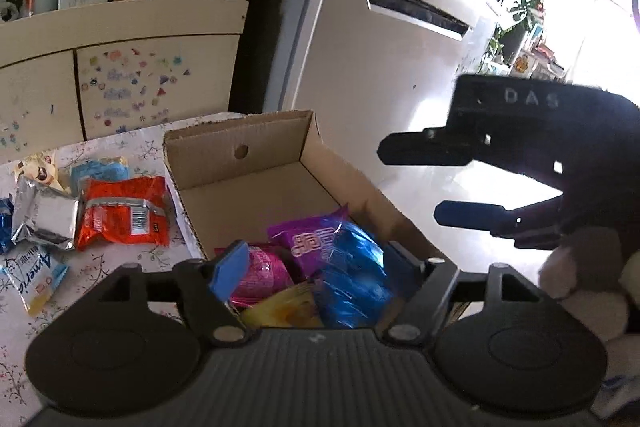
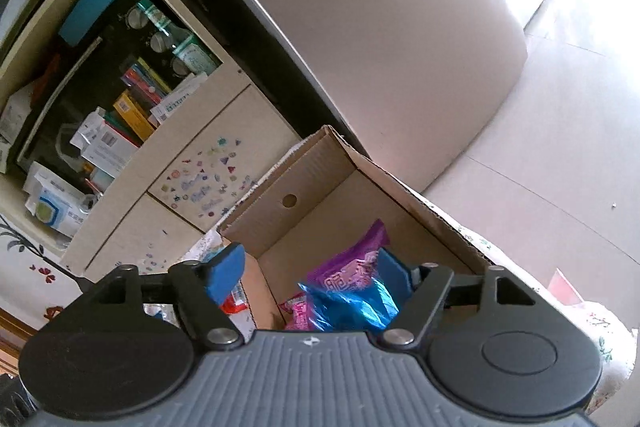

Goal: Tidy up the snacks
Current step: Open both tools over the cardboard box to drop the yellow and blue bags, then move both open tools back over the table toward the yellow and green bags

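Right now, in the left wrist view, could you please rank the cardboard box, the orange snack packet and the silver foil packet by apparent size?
1. Brown cardboard box, clearly largest.
2. Orange snack packet.
3. Crinkled silver foil packet, somewhat smaller looking; both packets lie side by side on the table, so nearness hardly differs.

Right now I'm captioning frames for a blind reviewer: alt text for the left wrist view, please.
Open left gripper hovers over a cardboard box holding purple, blue, pink and yellow snack packets. More packets, including an orange one, lie on the floral tablecloth beside it.

box (image 1: 240, 163) on table (image 1: 132, 143) | packets (image 1: 320, 259) in box | more packets (image 1: 120, 219) left of box
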`<state>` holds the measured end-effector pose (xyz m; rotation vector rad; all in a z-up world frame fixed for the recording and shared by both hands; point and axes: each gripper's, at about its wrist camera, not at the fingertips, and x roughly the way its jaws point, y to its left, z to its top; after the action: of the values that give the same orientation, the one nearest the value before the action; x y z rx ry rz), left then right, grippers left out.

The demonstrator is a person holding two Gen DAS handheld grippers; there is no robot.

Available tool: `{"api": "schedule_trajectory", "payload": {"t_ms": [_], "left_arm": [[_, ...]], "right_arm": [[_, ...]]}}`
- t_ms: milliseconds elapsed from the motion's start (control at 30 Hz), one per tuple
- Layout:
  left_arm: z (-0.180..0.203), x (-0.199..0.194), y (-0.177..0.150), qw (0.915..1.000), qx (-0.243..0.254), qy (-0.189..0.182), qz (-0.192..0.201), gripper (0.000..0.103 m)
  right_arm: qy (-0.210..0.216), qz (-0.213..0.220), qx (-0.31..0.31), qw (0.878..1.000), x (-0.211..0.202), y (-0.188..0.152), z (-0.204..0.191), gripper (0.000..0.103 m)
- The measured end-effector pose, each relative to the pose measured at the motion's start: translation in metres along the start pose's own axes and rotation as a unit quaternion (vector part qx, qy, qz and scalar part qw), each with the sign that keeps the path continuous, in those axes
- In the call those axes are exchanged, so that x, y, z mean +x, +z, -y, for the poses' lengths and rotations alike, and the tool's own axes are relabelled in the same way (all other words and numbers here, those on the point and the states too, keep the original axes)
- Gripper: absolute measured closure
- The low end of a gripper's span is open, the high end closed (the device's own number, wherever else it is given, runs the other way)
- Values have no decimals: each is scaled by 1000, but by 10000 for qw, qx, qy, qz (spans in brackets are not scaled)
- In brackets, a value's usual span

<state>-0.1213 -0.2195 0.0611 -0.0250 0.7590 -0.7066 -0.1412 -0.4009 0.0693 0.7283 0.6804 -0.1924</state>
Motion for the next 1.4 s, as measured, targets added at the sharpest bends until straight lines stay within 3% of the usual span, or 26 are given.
{"api": "schedule_trajectory", "payload": {"t_ms": [300, 667, 933, 1100, 1400], "left_arm": [[-37, -31, 0, 9993, 28, 354, -136, 19], [-103, -57, -28, 9948, -148, 886, -483, 16], [-129, -45, -58, 9916, 56, 1139, -601, 16], [-125, -24, -68, 9863, 630, 1296, -802, 16], [-132, 6, -76, 9848, 837, 1267, -843, 17]], "right_arm": [[327, -39, -388, 9987, 1, -5, -14, 15], [732, -395, -851, 9929, -2, -37, -28, 14], [947, -665, -1265, 9852, -10, -77, -40, 13], [914, -721, -1192, 9860, -13, -94, -38, 13], [1033, -816, -905, 9872, -7, -101, -34, 13]]}}
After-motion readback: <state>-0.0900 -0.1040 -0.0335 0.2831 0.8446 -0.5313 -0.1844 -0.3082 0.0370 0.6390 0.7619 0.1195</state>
